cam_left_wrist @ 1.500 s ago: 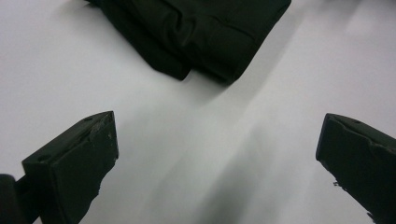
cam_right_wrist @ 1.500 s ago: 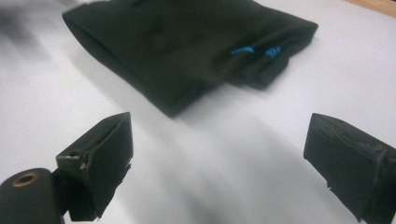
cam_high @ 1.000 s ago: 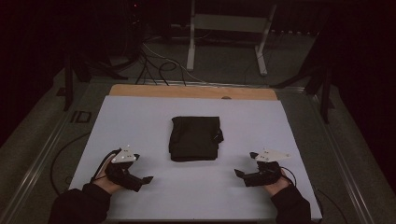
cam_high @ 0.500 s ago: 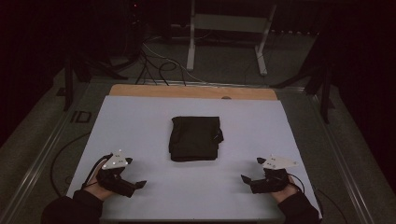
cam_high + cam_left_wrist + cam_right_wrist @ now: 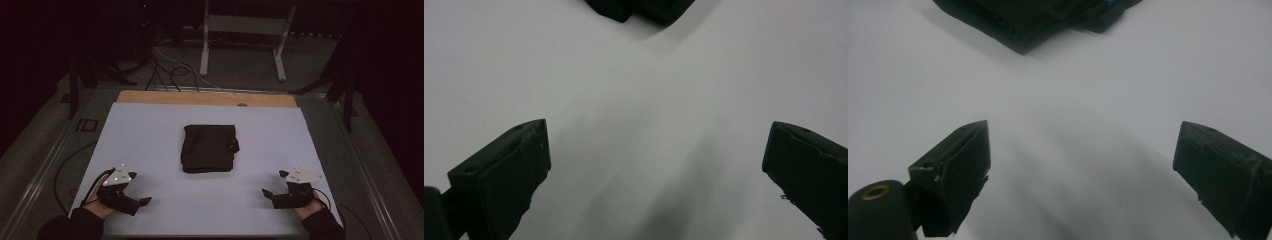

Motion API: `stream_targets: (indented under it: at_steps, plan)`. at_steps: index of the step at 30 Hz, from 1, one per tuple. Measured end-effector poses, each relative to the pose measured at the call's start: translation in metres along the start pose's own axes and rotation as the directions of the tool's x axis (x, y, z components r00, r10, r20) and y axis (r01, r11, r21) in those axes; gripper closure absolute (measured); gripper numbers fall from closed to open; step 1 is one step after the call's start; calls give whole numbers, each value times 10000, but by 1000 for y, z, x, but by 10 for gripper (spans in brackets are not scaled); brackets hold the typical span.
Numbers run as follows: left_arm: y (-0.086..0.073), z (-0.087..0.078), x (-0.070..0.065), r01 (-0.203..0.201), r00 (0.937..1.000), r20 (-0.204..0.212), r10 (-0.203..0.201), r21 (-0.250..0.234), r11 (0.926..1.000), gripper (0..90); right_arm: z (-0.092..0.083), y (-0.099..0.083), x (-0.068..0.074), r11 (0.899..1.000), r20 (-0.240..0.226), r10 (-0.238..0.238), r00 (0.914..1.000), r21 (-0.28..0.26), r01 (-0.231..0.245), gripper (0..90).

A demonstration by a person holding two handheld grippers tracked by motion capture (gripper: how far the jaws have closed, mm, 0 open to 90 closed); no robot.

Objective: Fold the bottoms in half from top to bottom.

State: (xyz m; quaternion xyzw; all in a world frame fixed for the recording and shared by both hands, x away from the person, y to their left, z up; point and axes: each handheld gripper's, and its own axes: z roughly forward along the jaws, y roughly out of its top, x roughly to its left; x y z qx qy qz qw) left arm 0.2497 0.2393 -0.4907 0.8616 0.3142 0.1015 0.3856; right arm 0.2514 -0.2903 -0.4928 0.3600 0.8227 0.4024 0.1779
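A dim room, seen from above. A table with a white top fills the middle of the high view, with a strip of bare wood along its far edge. Near the centre of the white surface lies a folded black cloth item, roughly square, flat on the table; whether it is a bag or a garment cannot be told, and nothing can be seen inside it.

At the near left corner, a person's hand holds the left gripper, low over the table, well apart from the black item. In the left gripper view its two black jaws stand wide apart with bare white table between them, and a corner of the black item sits at the top edge.

At the near right corner, the other hand holds the right gripper, also well apart from the item. In the right gripper view its jaws are likewise spread wide and hold nothing; the black item lies ahead, with a thin blue edge showing along one fold.
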Motion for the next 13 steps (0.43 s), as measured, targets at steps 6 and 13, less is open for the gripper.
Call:
stream_targets:
  at_steps: [6,13]
  plan:
    - [-1,0,1,-29,10000,-28,29,-7,10000,2,1,-1,0,9999,14,-104,9999,49,104,83]
    - [0,1,-1,-5,10000,67,6,-155,9999,2,1,-2,0,9998,51,-131,9999,136,130,83]
